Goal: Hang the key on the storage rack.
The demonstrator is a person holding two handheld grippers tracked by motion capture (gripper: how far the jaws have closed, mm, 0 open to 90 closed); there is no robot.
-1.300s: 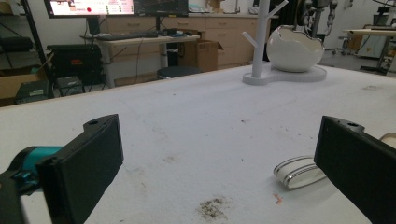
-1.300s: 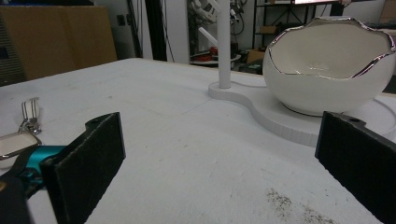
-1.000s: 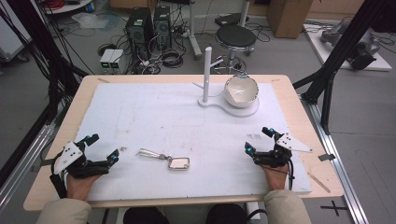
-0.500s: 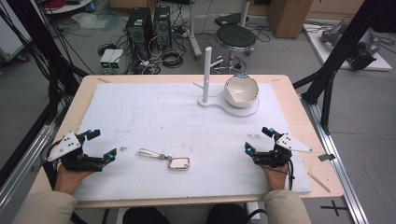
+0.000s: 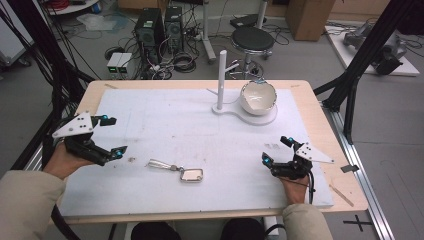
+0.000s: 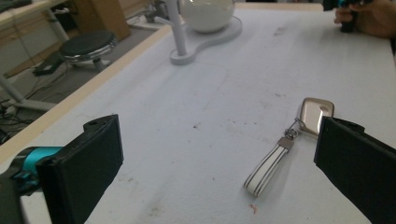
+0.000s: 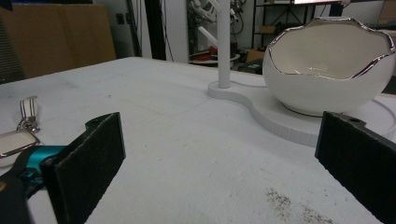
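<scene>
A key fob (image 5: 191,174) with a white strap (image 5: 159,163) lies on the white mat near the front middle. In the left gripper view the fob (image 6: 316,112) and its strap (image 6: 267,168) lie just ahead, close to the right jaw. My left gripper (image 5: 109,135) hovers at the left edge, open and holding nothing. At the right front my right gripper (image 5: 275,148) is open too, low over the mat. A white egg-shaped bowl with a silver rim (image 5: 258,97) sits on a white stand with an upright post (image 5: 221,79); the bowl (image 7: 329,70) is ahead in the right gripper view.
The white mat (image 5: 190,120) covers most of the wooden table (image 5: 330,127). Behind the table are computer towers (image 5: 160,27), cables and a stool (image 5: 252,40). Black frame legs (image 5: 360,65) stand at the right.
My left gripper has risen and turned, moving a little toward the back of the table. The right gripper and the key fob have stayed put.
</scene>
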